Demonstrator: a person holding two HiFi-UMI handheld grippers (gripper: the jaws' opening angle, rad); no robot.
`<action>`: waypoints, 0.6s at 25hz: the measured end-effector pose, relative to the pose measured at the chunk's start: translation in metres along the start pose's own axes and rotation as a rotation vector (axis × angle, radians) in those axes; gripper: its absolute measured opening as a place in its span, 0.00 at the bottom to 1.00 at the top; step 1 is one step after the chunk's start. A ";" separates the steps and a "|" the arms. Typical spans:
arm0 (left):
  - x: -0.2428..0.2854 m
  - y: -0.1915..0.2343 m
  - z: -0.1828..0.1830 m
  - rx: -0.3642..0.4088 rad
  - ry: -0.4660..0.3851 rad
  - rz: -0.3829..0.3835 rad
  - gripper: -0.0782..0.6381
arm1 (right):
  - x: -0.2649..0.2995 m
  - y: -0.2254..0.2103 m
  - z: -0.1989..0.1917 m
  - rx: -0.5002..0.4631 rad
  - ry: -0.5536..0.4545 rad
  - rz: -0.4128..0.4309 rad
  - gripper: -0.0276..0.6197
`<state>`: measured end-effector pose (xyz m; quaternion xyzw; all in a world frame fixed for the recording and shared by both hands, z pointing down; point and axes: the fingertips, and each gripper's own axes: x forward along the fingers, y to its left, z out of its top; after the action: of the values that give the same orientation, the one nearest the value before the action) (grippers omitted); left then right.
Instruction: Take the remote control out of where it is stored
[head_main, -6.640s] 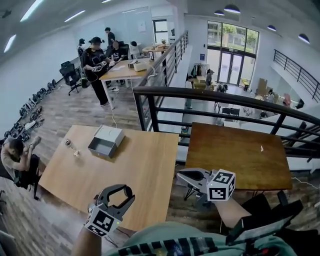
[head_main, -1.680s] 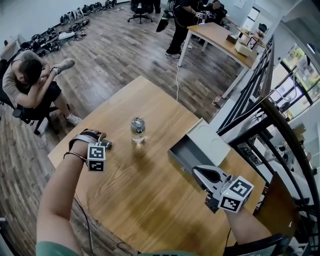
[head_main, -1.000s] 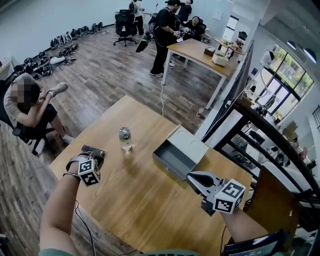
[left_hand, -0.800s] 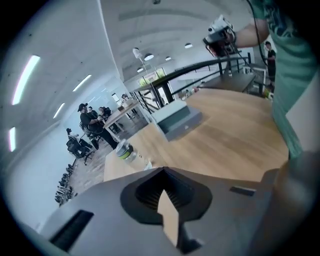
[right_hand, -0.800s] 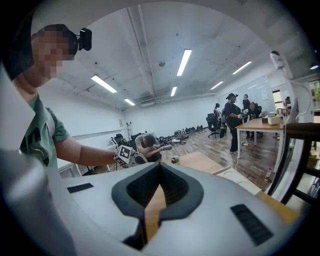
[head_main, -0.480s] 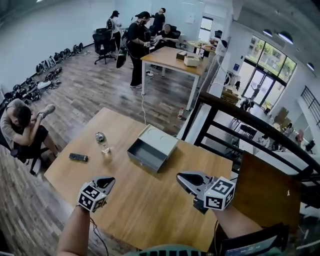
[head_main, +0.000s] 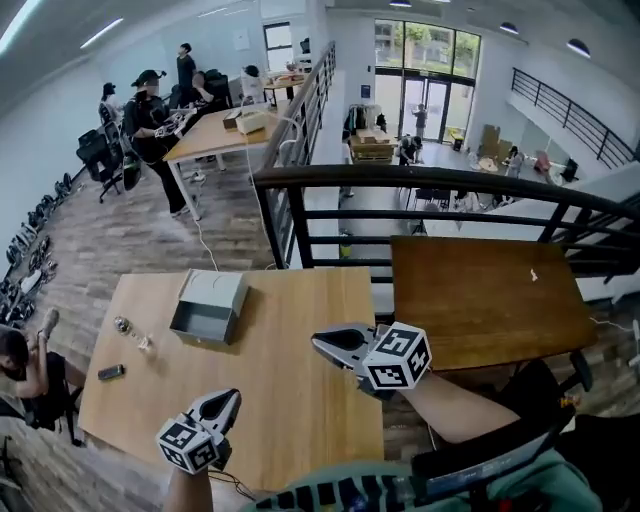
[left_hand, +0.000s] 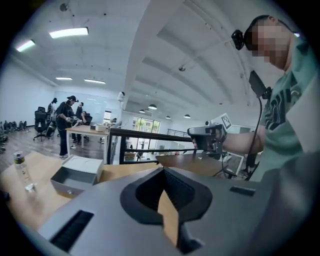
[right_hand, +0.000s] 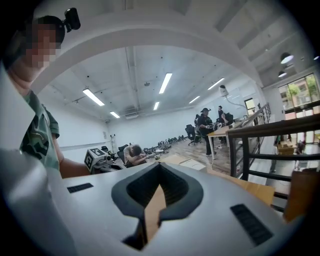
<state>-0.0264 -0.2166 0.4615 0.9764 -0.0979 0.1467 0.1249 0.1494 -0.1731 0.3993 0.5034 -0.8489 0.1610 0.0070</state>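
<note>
Remote control (head_main: 111, 372) lies left of the open grey drawer (head_main: 208, 308), already outside it. It is probably light, stiff and slick, so pinch its long sides mid-length. The 2 grippers, left gripper (head_main: 228, 398) and right gripper (head_main: 318, 343), are closed on nothing.

Bright, evenly lit by ceiling strip lights (right_hand: 165, 82) and daylight from tall windows (head_main: 427, 45). Only soft shadows. Heavy fisheye bending toward edges, black corners in both gripper views. Mostly sharp.
</note>
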 end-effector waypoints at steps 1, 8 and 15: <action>0.015 -0.021 0.004 0.014 0.010 -0.031 0.11 | -0.022 -0.008 -0.005 0.014 -0.017 -0.025 0.04; 0.058 -0.166 0.028 0.076 0.022 -0.173 0.11 | -0.145 -0.015 -0.031 0.092 -0.064 -0.103 0.04; 0.060 -0.260 0.036 0.046 -0.016 -0.206 0.11 | -0.237 0.005 -0.055 0.109 -0.074 -0.107 0.04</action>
<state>0.0983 0.0118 0.3911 0.9850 0.0056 0.1275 0.1159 0.2532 0.0463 0.4093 0.5534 -0.8103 0.1879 -0.0431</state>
